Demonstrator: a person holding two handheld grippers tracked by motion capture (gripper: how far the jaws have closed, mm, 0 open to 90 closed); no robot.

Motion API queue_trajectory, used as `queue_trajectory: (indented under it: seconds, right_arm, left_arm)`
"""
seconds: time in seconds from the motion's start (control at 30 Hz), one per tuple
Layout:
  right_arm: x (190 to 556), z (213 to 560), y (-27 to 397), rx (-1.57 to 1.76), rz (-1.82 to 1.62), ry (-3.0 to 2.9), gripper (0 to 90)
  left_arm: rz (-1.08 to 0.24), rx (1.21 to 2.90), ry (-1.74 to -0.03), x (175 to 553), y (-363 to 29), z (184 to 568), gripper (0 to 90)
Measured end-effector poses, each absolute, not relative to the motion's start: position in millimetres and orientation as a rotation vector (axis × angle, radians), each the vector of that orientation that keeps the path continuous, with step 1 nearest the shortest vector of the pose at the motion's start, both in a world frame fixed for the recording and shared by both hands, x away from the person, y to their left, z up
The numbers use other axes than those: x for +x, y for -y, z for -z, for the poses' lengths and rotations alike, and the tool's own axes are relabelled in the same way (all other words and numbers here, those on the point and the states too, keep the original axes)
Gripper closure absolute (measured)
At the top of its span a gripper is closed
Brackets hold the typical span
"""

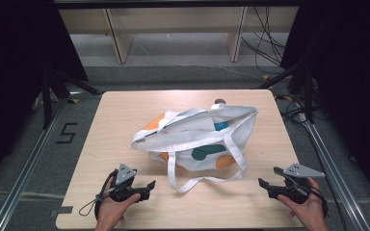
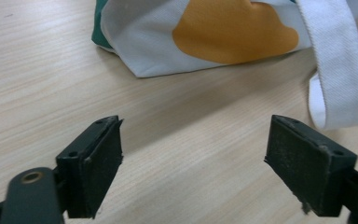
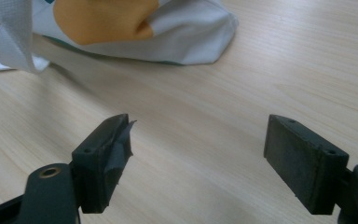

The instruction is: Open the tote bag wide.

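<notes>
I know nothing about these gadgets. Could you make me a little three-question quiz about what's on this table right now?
1. True or false: the left gripper is clamped on the tote bag.
2. Which colour is the blob on the bag's corner nearest the right gripper: A orange, B purple, C black?
3. What lies looped on the table between the two grippers?

Key:
1. False; its jaws stand open over bare wood, apart from the bag.
2. A, orange.
3. The bag's white handle strap.
</notes>
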State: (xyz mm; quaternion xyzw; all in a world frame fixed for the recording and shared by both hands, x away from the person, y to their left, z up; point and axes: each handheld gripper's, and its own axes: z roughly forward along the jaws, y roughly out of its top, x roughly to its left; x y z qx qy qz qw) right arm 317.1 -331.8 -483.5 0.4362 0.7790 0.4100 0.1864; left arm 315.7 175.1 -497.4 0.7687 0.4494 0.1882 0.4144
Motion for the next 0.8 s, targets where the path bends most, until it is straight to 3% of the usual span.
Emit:
queue_trajectory:
  seconds: [0.2,0.33,0.47,0.57,0.6,0.63,0.7,0.8]
  right_arm:
    - [318,482,331,1.22,-1.179,-2.19,18.1]
    - [316,480,326,1.244,-1.179,-2.213,19.4]
    - [317,471,326,1.204,-1.176,-2.23,35.7]
    - [318,461,326,1.173,-1.203,-2.239,58.3]
    - [318,461,326,1.173,-1.203,-2.239,58.3]
    - [319,456,325,1.14,-1.208,-2.262,71.7]
    - [321,449,323,1.103,-1.207,-2.287,83.8]
    - [323,442,320,1.086,-1.219,-2.308,90.0]
  left_arm:
    - [-0.448,1.907,-1.12,316,-174,498,22.5]
    - [-0.44,1.923,-1.108,314,-174,498,35.8]
    - [-0.441,1.959,-1.074,314,-176,498,61.7]
    - [-0.382,1.939,-1.047,313,-176,494,78.8]
    - [-0.382,1.939,-1.047,313,-176,494,82.4]
    - [-0.385,1.971,-1.021,313,-174,492,85.0]
    - [-0.384,1.981,-1.007,315,-172,490,89.2]
    - [-0.4,2.041,-0.947,319,-172,483,89.3]
